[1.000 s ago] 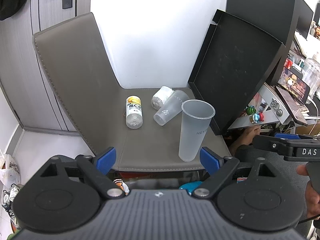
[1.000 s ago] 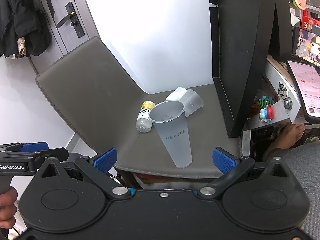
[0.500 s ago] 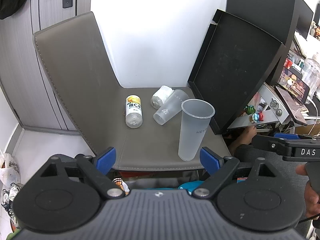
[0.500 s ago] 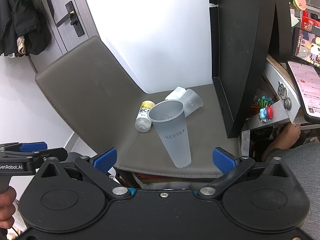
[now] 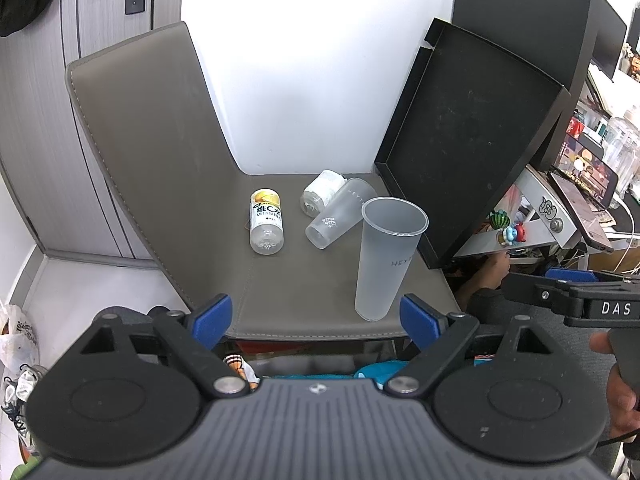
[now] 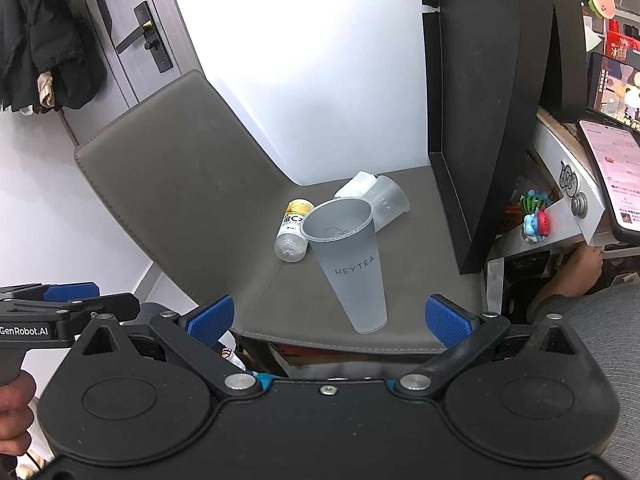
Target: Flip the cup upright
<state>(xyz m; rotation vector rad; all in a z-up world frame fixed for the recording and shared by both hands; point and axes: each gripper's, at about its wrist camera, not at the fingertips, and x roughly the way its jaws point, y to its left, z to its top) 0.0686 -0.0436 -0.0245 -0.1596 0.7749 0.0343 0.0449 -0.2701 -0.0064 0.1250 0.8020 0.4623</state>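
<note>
A tall frosted cup (image 5: 386, 258) marked HEYTEA stands upright, mouth up, near the front edge of the grey mat (image 5: 304, 288); it also shows in the right wrist view (image 6: 352, 268). A second frosted cup (image 5: 340, 214) lies on its side behind it, also seen in the right wrist view (image 6: 390, 202). My left gripper (image 5: 316, 316) is open and empty, back from the mat's front edge. My right gripper (image 6: 330, 316) is open and empty, just in front of the upright cup.
A small bottle (image 5: 266, 220) with a yellow cap lies on the mat's left. A white roll (image 5: 322, 192) lies behind the lying cup. A black tray (image 5: 472, 136) leans upright at the mat's right. A cluttered desk (image 5: 560, 216) is further right.
</note>
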